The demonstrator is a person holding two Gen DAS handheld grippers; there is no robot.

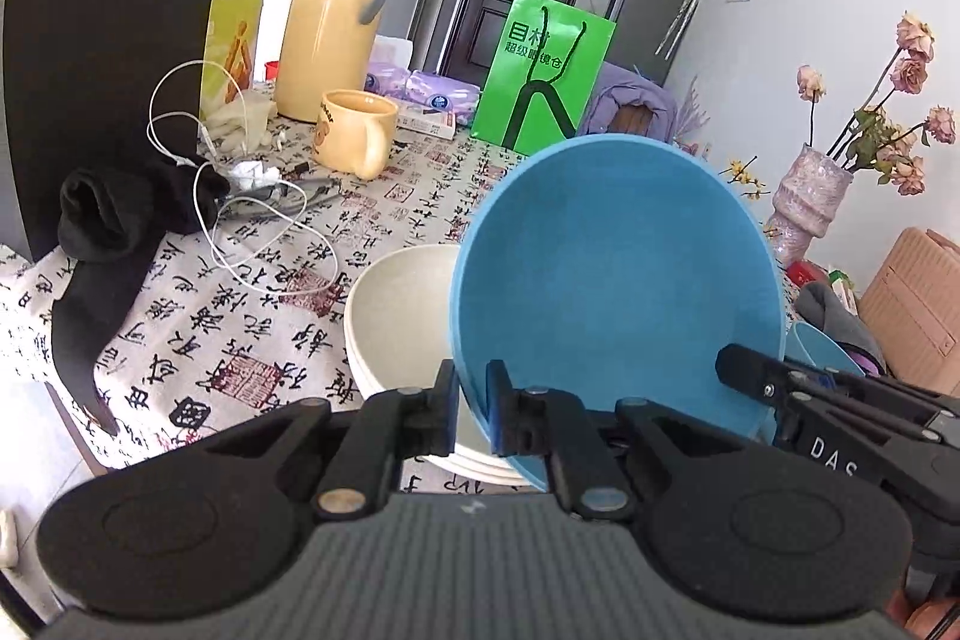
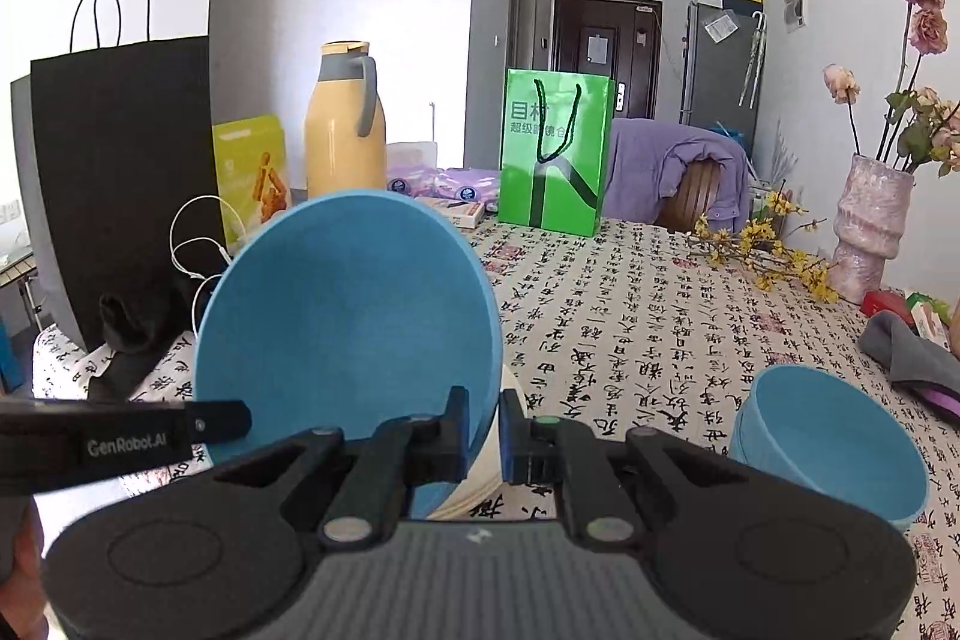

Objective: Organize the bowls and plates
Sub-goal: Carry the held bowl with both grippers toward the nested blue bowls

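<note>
A large blue bowl [image 1: 618, 280] is held tilted above the table, its inside facing me. My left gripper [image 1: 472, 415] is shut on its left rim. My right gripper [image 2: 485, 427] is shut on its right rim; the bowl [image 2: 348, 322] fills the left of the right wrist view. Under it stand stacked cream bowls [image 1: 396, 316], whose edge also shows in the right wrist view [image 2: 486, 484]. A smaller blue bowl [image 2: 834, 436] stands on the tablecloth to the right, and its rim peeks out in the left wrist view [image 1: 822, 346].
On the calligraphy tablecloth [image 2: 648, 316]: a yellow mug [image 1: 354, 133], yellow thermos [image 1: 333, 22], green bag [image 2: 555, 148], black bag [image 2: 126, 184], white cable [image 1: 240, 196], black cloth [image 1: 114, 232], vase of flowers [image 2: 870, 226], grey cloth [image 2: 912, 352].
</note>
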